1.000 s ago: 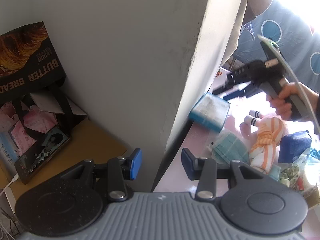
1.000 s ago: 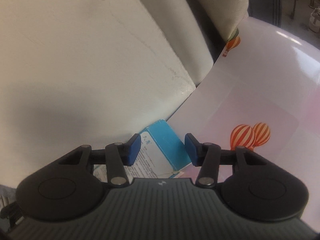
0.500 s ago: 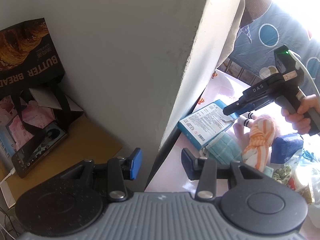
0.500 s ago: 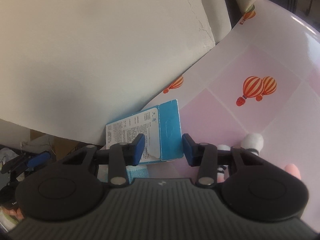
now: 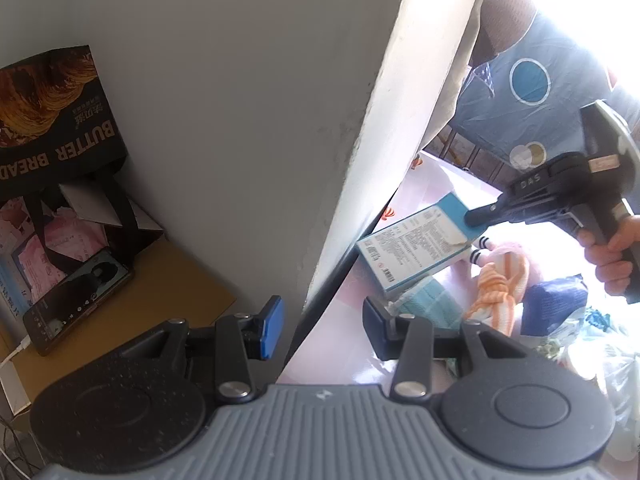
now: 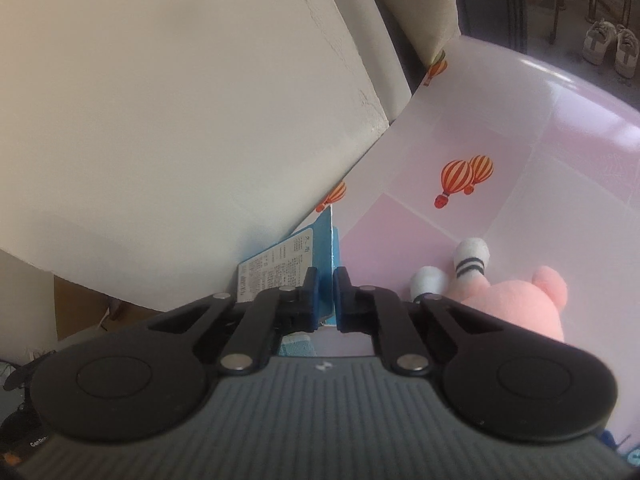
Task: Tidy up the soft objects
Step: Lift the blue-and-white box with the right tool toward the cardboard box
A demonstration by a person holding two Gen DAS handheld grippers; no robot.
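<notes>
**Right gripper clamped on blue packet; left gripper idle at wall edge**

Right gripper (image 6: 326, 292): jaws pinched tight on the edge of a flat blue packet (image 6: 296, 264) with a white printed label. The packet stands on edge between the pads, its far end close against the white wall (image 6: 180, 120). In the left wrist view the same gripper (image 5: 478, 216) grips the packet (image 5: 412, 248) at its far right corner, and the packet hangs tilted, clear of the table. A hand (image 5: 612, 252) holds the gripper's handle at the right edge.

Left gripper (image 5: 322, 326): jaws part-open, nothing between the pads. It hangs over the near edge of the table, with the wall's corner (image 5: 360, 160) running between its fingers in the view.

Table (image 6: 540, 160): pink-and-white covering with hot-air-balloon prints (image 6: 464, 178).

Soft things on it, right of the packet:
- pink plush toy (image 6: 516, 304) with white, dark-striped feet, just beside the right gripper.
- an orange-and-white striped cloth (image 5: 496, 280) wrapped around the toy, seen from the left wrist.
- a teal cloth bundle (image 5: 426, 304) beneath the lifted packet.
- a dark blue bundle (image 5: 554, 306) further right, beside a heap too washed out by glare to identify.

Left of the wall: a black bag printed "BUTTER BREAD" (image 5: 52, 120) and a phone (image 5: 76, 300) lying on a brown surface.
</notes>
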